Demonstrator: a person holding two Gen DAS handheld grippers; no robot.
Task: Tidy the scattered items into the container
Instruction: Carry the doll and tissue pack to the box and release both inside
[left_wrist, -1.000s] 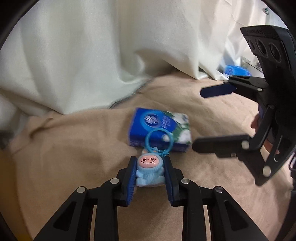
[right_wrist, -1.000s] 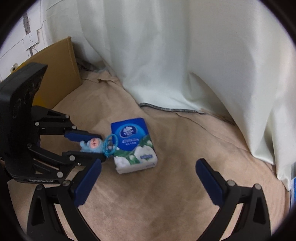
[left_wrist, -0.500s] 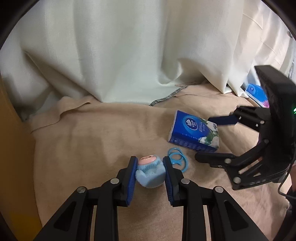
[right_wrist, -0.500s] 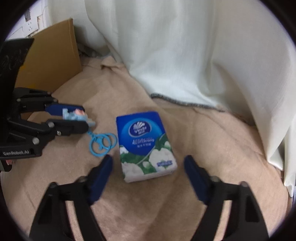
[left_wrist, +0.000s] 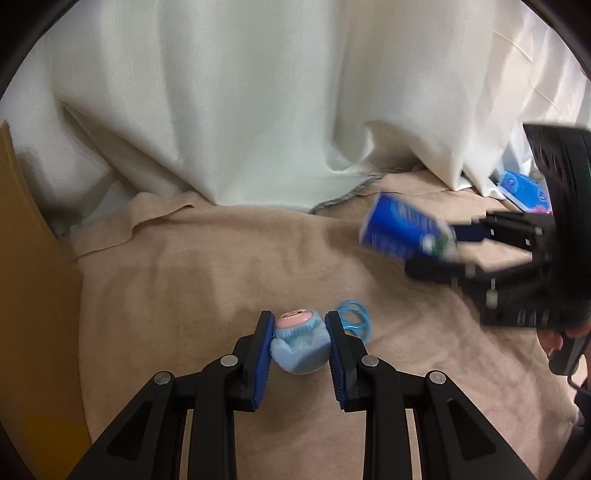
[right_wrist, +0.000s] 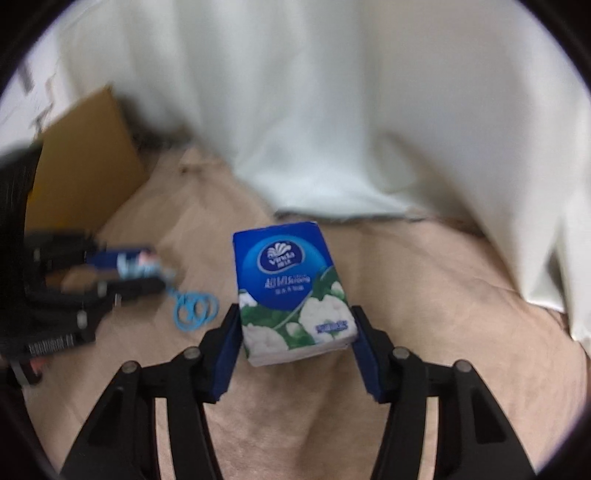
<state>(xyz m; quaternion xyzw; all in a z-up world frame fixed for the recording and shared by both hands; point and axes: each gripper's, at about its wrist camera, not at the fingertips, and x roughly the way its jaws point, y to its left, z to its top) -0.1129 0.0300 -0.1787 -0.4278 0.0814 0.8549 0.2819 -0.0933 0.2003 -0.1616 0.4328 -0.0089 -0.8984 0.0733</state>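
Note:
My left gripper (left_wrist: 300, 332) is shut on a small light-blue plush toy (left_wrist: 301, 349) with a pink face, low over the tan blanket. Its blue key rings (left_wrist: 352, 319) trail to the right. The blue and white tissue pack (right_wrist: 291, 295) sits between the pads of my right gripper (right_wrist: 295, 325), which is shut on its near end. In the left wrist view the tissue pack (left_wrist: 402, 234) hangs tilted above the blanket in the right gripper (left_wrist: 452, 249). The left gripper (right_wrist: 144, 273) shows blurred at the left of the right wrist view, with the key rings (right_wrist: 194, 310) beside it.
A brown cardboard box wall (right_wrist: 81, 177) stands at the far left, also at the edge of the left wrist view (left_wrist: 22, 295). White curtains (left_wrist: 258, 110) hang behind the tan blanket (left_wrist: 184, 277). More blue packs (left_wrist: 521, 184) lie at the far right under the curtain.
My right gripper closed in around the tissue pack, shut on it and raised it off the blanket. My left gripper, still holding the plush toy, drew away to the left of the pack.

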